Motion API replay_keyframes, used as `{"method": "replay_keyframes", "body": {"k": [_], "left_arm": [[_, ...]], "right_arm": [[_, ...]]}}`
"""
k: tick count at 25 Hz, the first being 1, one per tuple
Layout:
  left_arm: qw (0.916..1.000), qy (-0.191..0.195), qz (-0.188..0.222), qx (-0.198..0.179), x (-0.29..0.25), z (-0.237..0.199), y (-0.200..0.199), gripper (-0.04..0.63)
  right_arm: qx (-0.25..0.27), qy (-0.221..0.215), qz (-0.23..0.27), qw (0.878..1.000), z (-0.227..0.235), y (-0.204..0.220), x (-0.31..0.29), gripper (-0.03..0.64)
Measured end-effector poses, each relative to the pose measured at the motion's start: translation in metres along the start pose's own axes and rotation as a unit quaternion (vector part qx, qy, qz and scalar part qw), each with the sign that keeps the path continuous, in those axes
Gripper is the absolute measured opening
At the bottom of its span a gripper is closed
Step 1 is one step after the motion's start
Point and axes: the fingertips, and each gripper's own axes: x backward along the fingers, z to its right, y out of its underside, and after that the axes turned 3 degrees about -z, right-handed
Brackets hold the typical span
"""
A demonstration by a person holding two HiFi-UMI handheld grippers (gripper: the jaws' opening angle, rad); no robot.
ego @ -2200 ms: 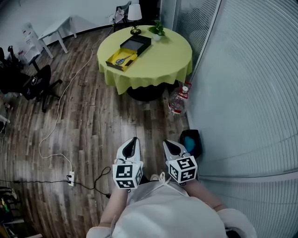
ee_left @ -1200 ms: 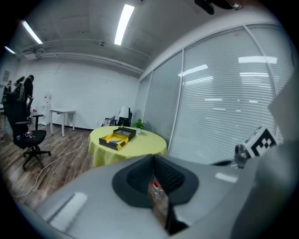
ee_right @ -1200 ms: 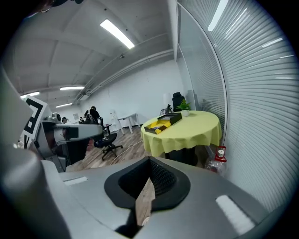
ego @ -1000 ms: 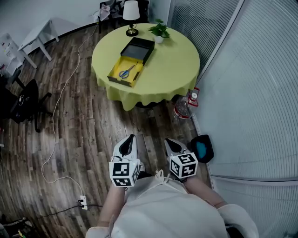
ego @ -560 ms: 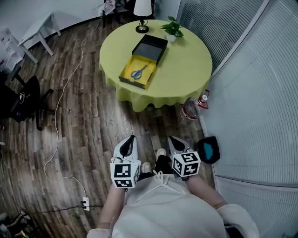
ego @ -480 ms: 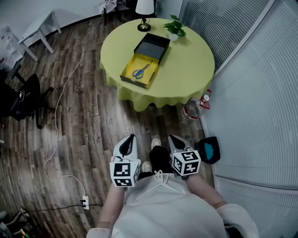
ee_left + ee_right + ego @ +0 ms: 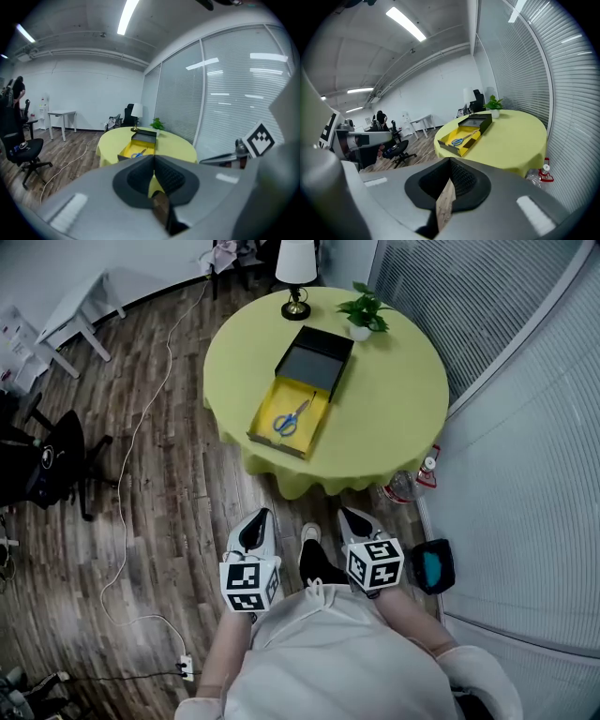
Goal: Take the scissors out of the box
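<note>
Two grippers, each carrying a marker cube, were held low in front of the person, with the wooden plank floor beneath them. The left gripper had its jaws together and held nothing. The right gripper was likewise closed and empty. Both were well apart from the work.

Further out stood a round desk draped in a soft yellow-green cloth. On it lay the box, a shallow rectangular tray with a yellow lining and dark walls, probably card. The scissors lay flat and diagonal inside it, blue handles toward the near end. A black lid lay touching the tray's far end. A lamp and a small potted plant stood at the far rim.

Hazards, as judged:
1. The jaws needed opening before contact; closed tips would only push the scissors.
2. The tray looked light, so a sideways nudge could slide it on the cloth.
3. Flat metal blades offer little purchase, and a shallow pinch could slip.
</note>
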Motion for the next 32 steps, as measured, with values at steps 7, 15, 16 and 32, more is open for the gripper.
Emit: {"method": "replay_keyframes", "body": {"k": [7, 15, 16, 32], "left_arm": [[0.9997, 0.006, -0.021, -0.013, -0.110, -0.029, -0.053, 0.006], [0.9971, 0.030, -0.068, -0.012, -0.210, -0.049, -0.073, 0.006], [0.9964, 0.035, -0.075, -0.017, -0.221, -0.051, -0.073, 0.006], [0.9422, 0.198, -0.260, -0.073, -0.322, -0.075, -0.028, 0.006]], "right_arm": [[-0.004, -0.008, 0.005, 1.000, 0.043, -0.076, -0.085, -0.002], [-0.013, -0.004, -0.006, 1.000, 0.083, -0.124, -0.156, -0.002], [-0.016, 0.001, -0.006, 1.000, 0.087, -0.127, -0.163, -0.002], [-0.088, 0.138, -0.003, 0.987, 0.098, -0.146, -0.206, -0.002]]}}
